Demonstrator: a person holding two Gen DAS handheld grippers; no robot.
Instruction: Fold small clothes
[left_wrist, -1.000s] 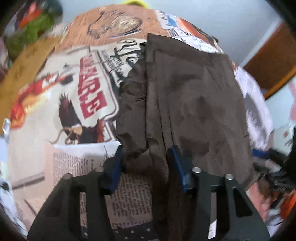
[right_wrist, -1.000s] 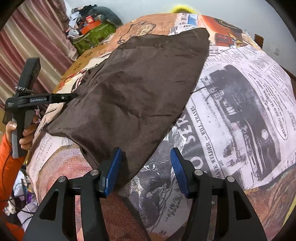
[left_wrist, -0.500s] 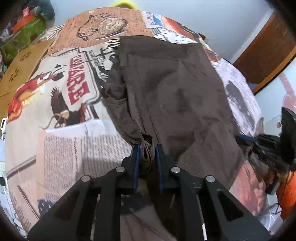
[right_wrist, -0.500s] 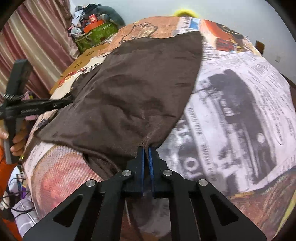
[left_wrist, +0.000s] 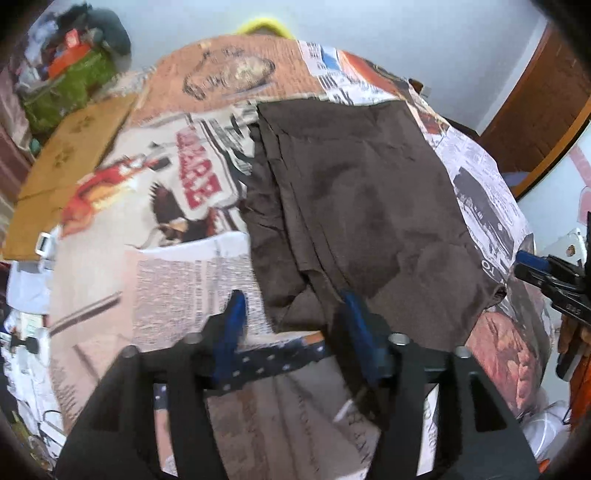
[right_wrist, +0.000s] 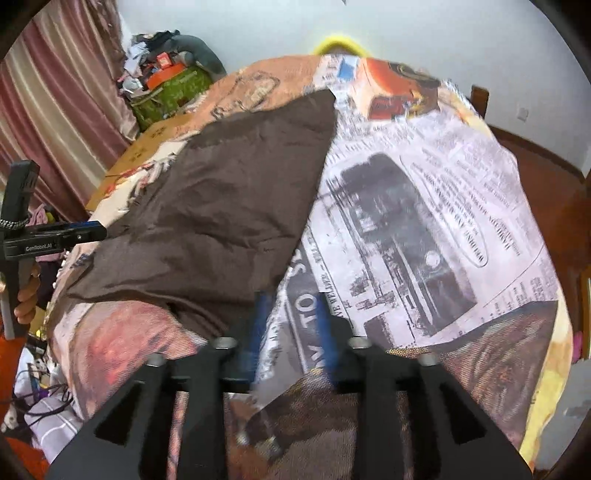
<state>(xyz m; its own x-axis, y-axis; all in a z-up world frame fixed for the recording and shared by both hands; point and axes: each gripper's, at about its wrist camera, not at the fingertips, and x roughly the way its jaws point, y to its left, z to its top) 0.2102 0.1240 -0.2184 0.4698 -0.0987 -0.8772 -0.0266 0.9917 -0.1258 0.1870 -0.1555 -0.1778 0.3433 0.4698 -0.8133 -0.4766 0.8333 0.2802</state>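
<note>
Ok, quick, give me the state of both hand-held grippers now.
Left hand-held gripper: jaws opening, pads clear of the brown garment, whose near edge lies between them.
Right hand-held gripper: jaws opening, holding nothing, only the printed cover between them.

We hold a tool in each hand, both pitched steeply down over the cloth (left_wrist: 362, 206). Our left tool (left_wrist: 293, 325) is opening, its blue fingers (left_wrist: 232, 321) astride the cloth's near edge without pressing it. Our right tool (right_wrist: 291, 328) is opening too, just off the cloth's near corner, nothing between its fingers (right_wrist: 258, 325).
</note>
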